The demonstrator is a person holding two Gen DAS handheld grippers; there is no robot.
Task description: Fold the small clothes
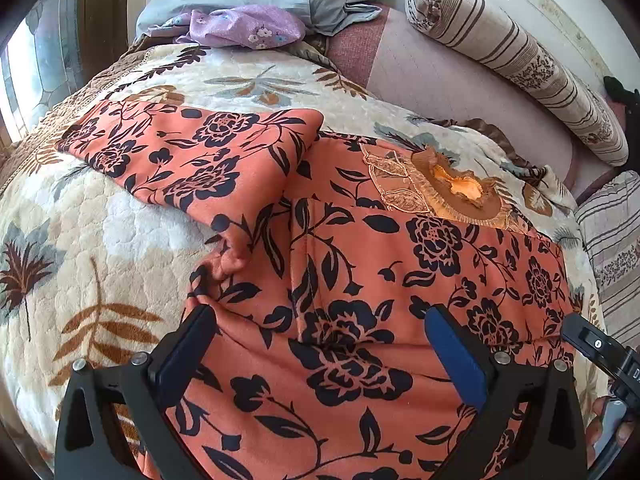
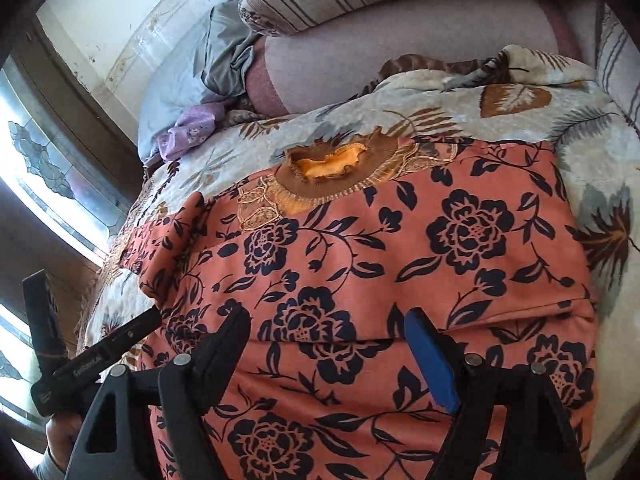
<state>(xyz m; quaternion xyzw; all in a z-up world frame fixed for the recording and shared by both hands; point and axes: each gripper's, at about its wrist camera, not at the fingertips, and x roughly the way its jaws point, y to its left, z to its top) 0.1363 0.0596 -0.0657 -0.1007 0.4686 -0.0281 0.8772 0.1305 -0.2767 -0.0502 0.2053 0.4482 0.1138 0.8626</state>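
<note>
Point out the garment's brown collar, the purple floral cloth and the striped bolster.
brown collar (image 2: 320,178): right wrist view, ribbed band below the opening.
purple floral cloth (image 1: 244,26): left wrist view, its middle.
striped bolster (image 1: 500,48): left wrist view, mid-length.

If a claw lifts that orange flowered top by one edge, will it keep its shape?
Probably not. The top already creases and drapes over the quilt, so it would likely sag. It looks soft and light, and its spread sleeve would probably dangle.
</note>
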